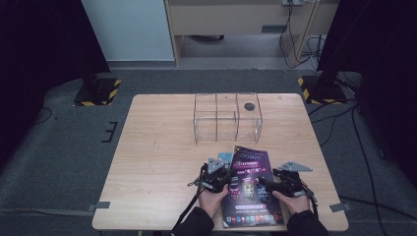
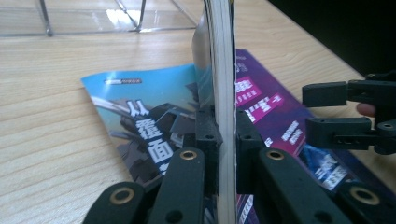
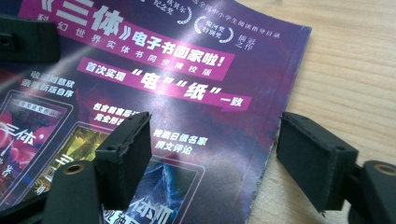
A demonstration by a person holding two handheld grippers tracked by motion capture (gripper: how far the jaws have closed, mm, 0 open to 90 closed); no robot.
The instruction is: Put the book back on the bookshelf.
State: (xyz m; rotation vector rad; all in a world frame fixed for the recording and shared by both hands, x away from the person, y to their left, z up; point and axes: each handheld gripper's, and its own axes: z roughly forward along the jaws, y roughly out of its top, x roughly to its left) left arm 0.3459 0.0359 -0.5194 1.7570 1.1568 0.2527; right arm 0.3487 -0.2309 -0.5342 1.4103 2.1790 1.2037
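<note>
A purple magazine (image 1: 252,189) lies on the near part of the wooden table (image 1: 157,147), over a blue magazine (image 1: 225,157) whose corner sticks out at its far left. My left gripper (image 1: 220,173) is at the purple magazine's left edge. In the left gripper view the left gripper (image 2: 227,123) is shut on that raised edge (image 2: 219,56), which stands upright between the jaws above the blue magazine (image 2: 140,107). My right gripper (image 1: 275,181) hovers open over the purple magazine's right edge (image 3: 261,154); the right gripper (image 3: 212,144) holds nothing.
A clear acrylic organiser (image 1: 227,117) with several compartments stands at the back centre of the table, a small dark round thing (image 1: 250,105) at its right end. Bare wood (image 3: 355,70) lies right of the magazine. Dark floor and stand bases surround the table.
</note>
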